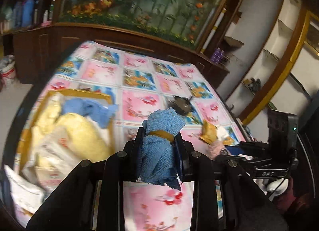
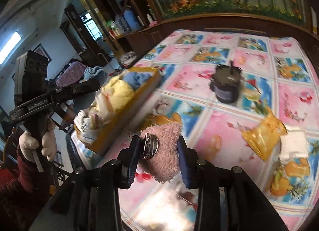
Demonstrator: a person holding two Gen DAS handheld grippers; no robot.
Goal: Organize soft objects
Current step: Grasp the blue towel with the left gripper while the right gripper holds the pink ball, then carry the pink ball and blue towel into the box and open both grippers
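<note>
My left gripper (image 1: 159,145) is shut on a rolled blue towel (image 1: 162,129) tied with a tan band, held above the table. A yellow cardboard box (image 1: 85,92) sits to its left, holding yellow and blue cloths. My right gripper (image 2: 159,151) is shut on a pink fuzzy soft object (image 2: 167,157) with a metal clip on it. In the right wrist view, the left gripper (image 2: 95,86) and its blue towel (image 2: 94,73) hover beside the box (image 2: 143,89). In the left wrist view, the right gripper (image 1: 221,151) holds the pink object (image 1: 213,147) at the right.
The table wears a pink and blue patterned cloth (image 2: 249,55). On it stand a dark jar (image 2: 226,85), a yellow packet (image 2: 263,133) and a white cloth (image 2: 293,145). A gloved hand (image 2: 37,143) holds the left gripper's handle. Dark wooden cabinets (image 1: 59,47) stand behind the table.
</note>
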